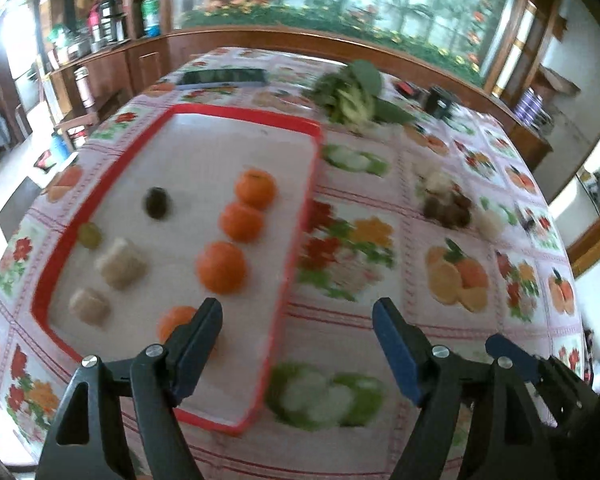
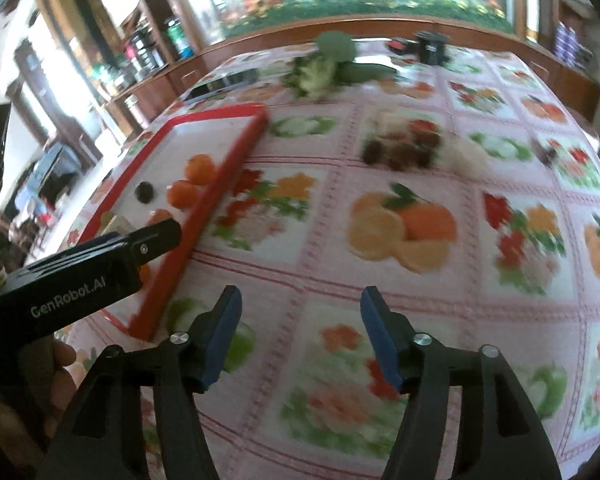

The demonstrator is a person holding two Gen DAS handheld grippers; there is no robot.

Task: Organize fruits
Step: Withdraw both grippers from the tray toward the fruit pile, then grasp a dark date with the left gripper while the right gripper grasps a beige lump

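Both empty and open: left gripper [image 1: 298, 320] over tray [image 1: 300, 216], send right gripper [image 2: 300, 310] squarely onto the upper-right fruit pile [image 2: 404, 148].

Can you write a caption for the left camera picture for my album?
Left gripper open above a red tray holding oranges in a row.

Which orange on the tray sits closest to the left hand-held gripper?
The orange partly hidden behind the left hand-held gripper; the other three line up farther along the red tray.
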